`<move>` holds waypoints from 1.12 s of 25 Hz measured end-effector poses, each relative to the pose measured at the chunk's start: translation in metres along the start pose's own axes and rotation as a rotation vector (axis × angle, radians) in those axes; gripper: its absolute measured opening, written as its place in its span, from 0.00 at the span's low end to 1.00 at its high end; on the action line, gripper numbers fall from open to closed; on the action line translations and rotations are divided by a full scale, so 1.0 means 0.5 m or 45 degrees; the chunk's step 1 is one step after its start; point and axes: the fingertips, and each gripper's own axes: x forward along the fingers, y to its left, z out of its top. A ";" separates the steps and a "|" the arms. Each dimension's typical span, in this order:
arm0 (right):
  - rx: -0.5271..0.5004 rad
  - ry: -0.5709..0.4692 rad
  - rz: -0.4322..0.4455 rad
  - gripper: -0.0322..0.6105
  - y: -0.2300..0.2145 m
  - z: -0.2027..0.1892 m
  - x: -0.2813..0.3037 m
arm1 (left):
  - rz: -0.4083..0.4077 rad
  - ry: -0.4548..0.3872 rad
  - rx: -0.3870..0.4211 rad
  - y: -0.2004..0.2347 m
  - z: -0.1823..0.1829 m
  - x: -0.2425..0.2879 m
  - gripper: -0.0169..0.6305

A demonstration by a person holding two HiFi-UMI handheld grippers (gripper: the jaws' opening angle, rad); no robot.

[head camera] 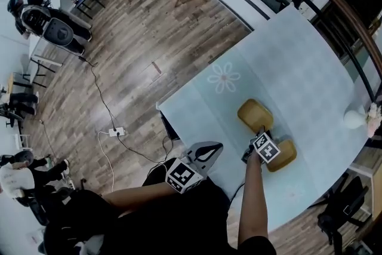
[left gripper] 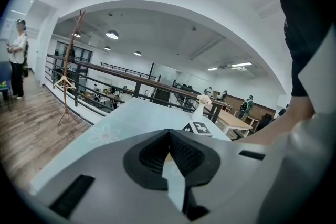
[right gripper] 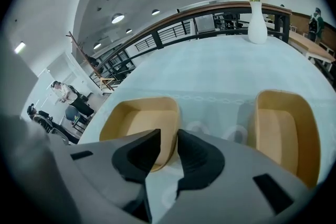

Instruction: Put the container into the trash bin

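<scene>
Two tan, shallow containers lie on the pale blue table (head camera: 286, 68): one farther off (head camera: 253, 113), one nearer (head camera: 283, 156). My right gripper (head camera: 258, 132) points down between them. In the right gripper view its jaws (right gripper: 168, 136) stand open, with the right-hand wall of the left container (right gripper: 137, 124) in the gap; the other container (right gripper: 283, 131) lies apart to the right. My left gripper (head camera: 206, 153) hovers over the table's near left edge, and its jaws (left gripper: 169, 136) are shut with nothing in them. No trash bin shows in any view.
A white vase with pink flowers (right gripper: 257, 22) stands at the table's far side, near a dark railing (right gripper: 173, 26). Wooden floor (head camera: 137, 51) with a power strip and cables (head camera: 116, 131) lies to the left of the table. People and chairs are farther off.
</scene>
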 end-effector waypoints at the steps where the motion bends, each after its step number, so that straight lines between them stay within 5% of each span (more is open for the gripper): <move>1: -0.003 0.002 -0.008 0.20 -0.002 -0.002 0.000 | 0.004 -0.003 -0.008 0.001 -0.005 -0.004 0.04; 8: 0.033 -0.071 -0.075 0.12 -0.008 -0.004 -0.017 | 0.026 -0.038 -0.059 0.047 -0.014 -0.047 0.04; 15: 0.131 -0.159 -0.066 0.12 0.078 -0.047 -0.092 | 0.001 -0.093 -0.070 0.127 -0.026 -0.155 0.04; 28: 0.280 -0.297 -0.134 0.12 0.352 -0.272 -0.247 | -0.154 -0.169 0.008 0.350 -0.038 -0.426 0.04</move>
